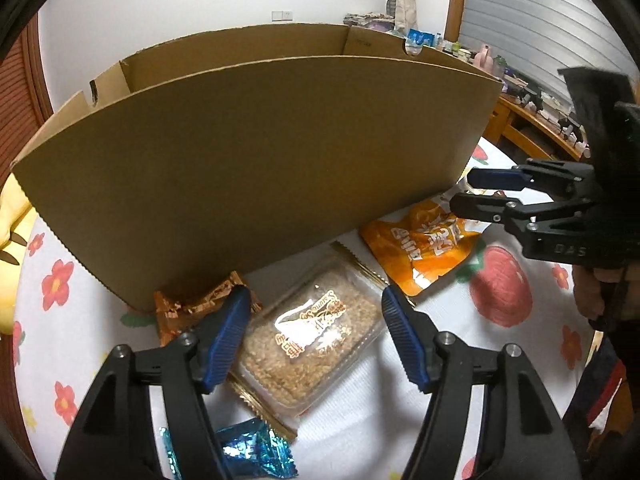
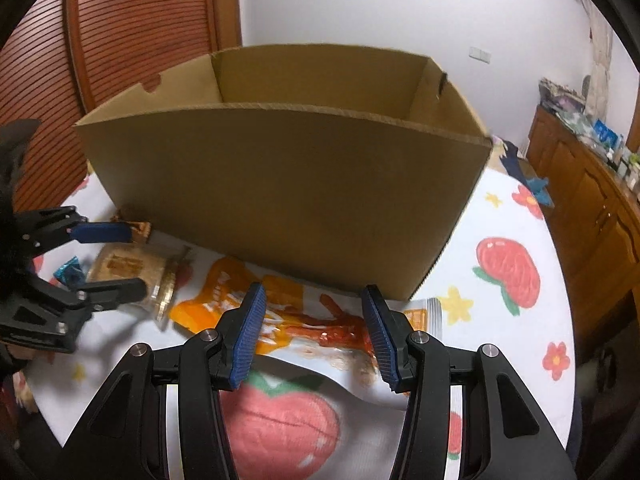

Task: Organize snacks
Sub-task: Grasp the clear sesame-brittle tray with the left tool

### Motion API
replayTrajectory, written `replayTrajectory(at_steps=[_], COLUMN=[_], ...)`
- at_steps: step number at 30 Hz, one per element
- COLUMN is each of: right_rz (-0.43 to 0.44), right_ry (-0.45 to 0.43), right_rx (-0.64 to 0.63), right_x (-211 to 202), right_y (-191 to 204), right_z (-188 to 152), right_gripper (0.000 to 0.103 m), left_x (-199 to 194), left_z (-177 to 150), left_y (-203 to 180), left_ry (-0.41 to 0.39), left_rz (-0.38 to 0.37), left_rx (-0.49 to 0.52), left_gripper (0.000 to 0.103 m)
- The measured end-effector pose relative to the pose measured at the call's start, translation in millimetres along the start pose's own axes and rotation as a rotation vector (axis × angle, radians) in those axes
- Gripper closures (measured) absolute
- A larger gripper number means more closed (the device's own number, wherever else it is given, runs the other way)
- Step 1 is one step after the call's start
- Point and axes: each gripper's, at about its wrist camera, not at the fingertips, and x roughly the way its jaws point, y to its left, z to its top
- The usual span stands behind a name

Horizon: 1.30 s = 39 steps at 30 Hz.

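Beside box, left gripper open, straddling cracker pack; right gripper open, empty, over pouch.

A: The cardboard box hides part of the brown foil snack; its floor can't be seen.

B: The blue foil candy is cut off by the left wrist view's bottom edge, behind a finger.

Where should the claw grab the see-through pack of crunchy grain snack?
Grab the clear grain snack pack across its two long sides, near the middle, coming down from above. It lies flat on the flowery cloth, and the left claw already hangs open over it, one finger on each side. The crimped gold ends look too thin and slippery.
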Motion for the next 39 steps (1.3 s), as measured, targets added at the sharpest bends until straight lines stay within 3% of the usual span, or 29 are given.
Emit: replayTrajectory(at_steps=[8, 18, 24, 28, 31, 39], right_rz=[0.019, 0.023, 0.036, 0.059, 0.073, 0.063], right_ry=[0.013, 0.031, 0.040, 0.047, 0.048, 0.003], right_rx=[0.040, 0.029, 0.011, 0.001, -0.010, -0.024], right_x=[2.1, -6.1, -10.1, -13.9, -17.8, -17.8], right_y=[-12.1, -13.8, -6.4, -0.1, 2.0, 1.7], right_z=[-8.5, -20.1, -25.0, -28.7, -30.4, -15.1], right_gripper=[0.052, 0.051, 0.050, 0.051, 0.051, 0.039], left_x=[4.9, 10.4, 17.2, 19.4, 19.3, 19.4], left_z=[-6.9, -15.0, -15.4, -18.6, -19.6, -18.3], left_y=[-16.0, -28.9, -36.3, -30.8, -29.9, -26.2], left_ry=[0.065, 0.059, 0.038, 0.052, 0.052, 0.057], left_rz=[-0.018, 0.022, 0.043, 0.073, 0.075, 0.077], left_rx=[0.040, 0.057, 0.053, 0.017, 0.017, 0.013], left_gripper=[0.034, 0.033, 0.026, 0.011, 0.010, 0.007])
